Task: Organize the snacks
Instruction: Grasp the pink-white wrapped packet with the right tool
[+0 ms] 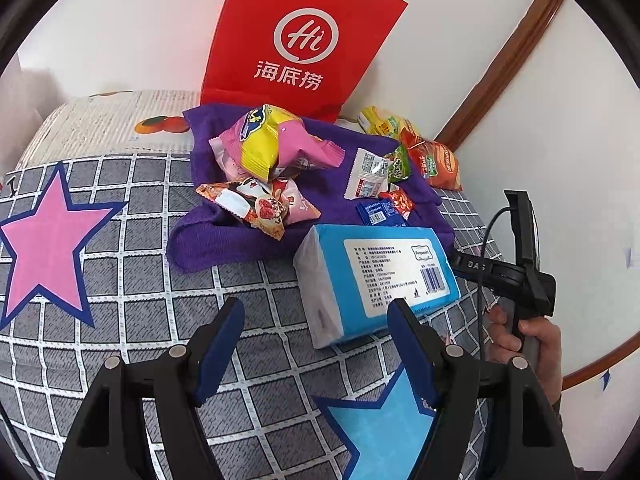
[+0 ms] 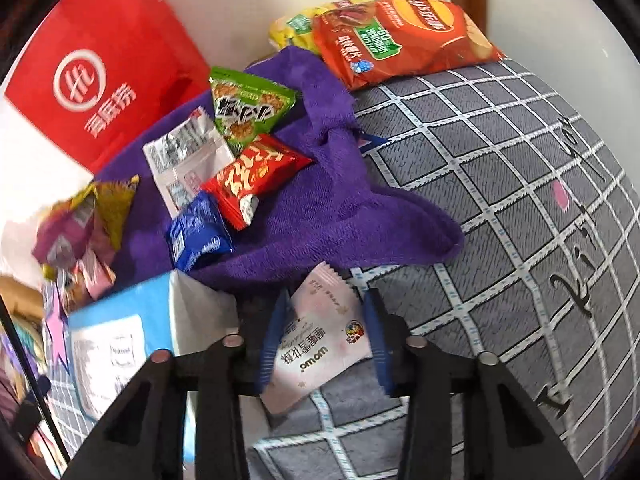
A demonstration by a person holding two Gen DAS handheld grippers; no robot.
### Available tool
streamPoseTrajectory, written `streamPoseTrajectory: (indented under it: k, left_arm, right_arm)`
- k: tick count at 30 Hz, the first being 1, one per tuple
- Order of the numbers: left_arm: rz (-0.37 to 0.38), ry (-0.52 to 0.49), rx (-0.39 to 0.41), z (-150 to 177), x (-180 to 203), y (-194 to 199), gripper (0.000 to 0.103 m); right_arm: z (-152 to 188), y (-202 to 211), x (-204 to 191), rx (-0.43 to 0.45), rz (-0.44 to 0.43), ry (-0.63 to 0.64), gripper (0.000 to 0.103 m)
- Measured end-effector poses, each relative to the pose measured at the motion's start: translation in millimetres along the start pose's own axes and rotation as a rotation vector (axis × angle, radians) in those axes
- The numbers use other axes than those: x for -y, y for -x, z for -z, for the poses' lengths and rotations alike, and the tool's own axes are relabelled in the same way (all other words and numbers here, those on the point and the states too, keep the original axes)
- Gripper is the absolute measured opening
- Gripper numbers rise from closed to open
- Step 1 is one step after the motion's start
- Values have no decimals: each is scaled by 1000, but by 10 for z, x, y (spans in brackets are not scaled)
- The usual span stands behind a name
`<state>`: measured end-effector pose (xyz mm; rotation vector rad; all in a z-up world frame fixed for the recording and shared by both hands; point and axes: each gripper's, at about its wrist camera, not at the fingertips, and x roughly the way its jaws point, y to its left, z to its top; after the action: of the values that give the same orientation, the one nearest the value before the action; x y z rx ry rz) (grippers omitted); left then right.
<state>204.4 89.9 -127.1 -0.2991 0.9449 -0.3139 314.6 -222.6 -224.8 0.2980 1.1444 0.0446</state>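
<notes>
Several snack packets lie on a purple towel (image 1: 224, 236) on the bed: a pink-and-yellow packet (image 1: 268, 144), a packet with a cartoon print (image 1: 260, 204), a white sachet (image 1: 366, 174), a green packet (image 2: 246, 110), a red packet (image 2: 254, 178), a blue packet (image 2: 198, 234). My left gripper (image 1: 316, 344) is open and empty above the bedsheet, just short of a blue tissue pack (image 1: 376, 276). My right gripper (image 2: 326, 344) is shut on a pale pink snack packet (image 2: 320, 338) near the towel's edge.
A red paper bag (image 1: 300, 36) stands against the wall behind the towel. An orange chip bag (image 2: 404, 36) and a yellow bag (image 2: 296, 28) lie at the back by the wall. The grey checked bedsheet (image 1: 120, 280) has star prints.
</notes>
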Motion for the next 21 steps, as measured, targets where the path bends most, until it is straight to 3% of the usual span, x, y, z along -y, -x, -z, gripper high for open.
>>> streamPoseTrajectory:
  k: [4, 11, 14, 16, 18, 21]
  left_arm:
    - [2, -5, 1, 39, 37, 50, 72]
    - [6, -14, 7, 110, 138, 132, 72]
    - [13, -14, 5, 153, 191, 154, 72]
    - [12, -19, 4, 189, 244, 168, 72]
    - [13, -22, 2, 220, 290, 179, 72]
    - [12, -29, 2, 261, 360, 196, 72]
  right_arm:
    - [60, 92, 149, -16, 29, 56, 35]
    - [345, 455, 344, -43, -45, 246, 35]
    - [530, 561, 316, -80, -53, 362, 24]
    - [648, 610, 296, -75, -31, 414, 24]
    - [736, 658, 326, -48, 18, 429, 43]
    - [770, 769, 470, -12, 6, 304, 48]
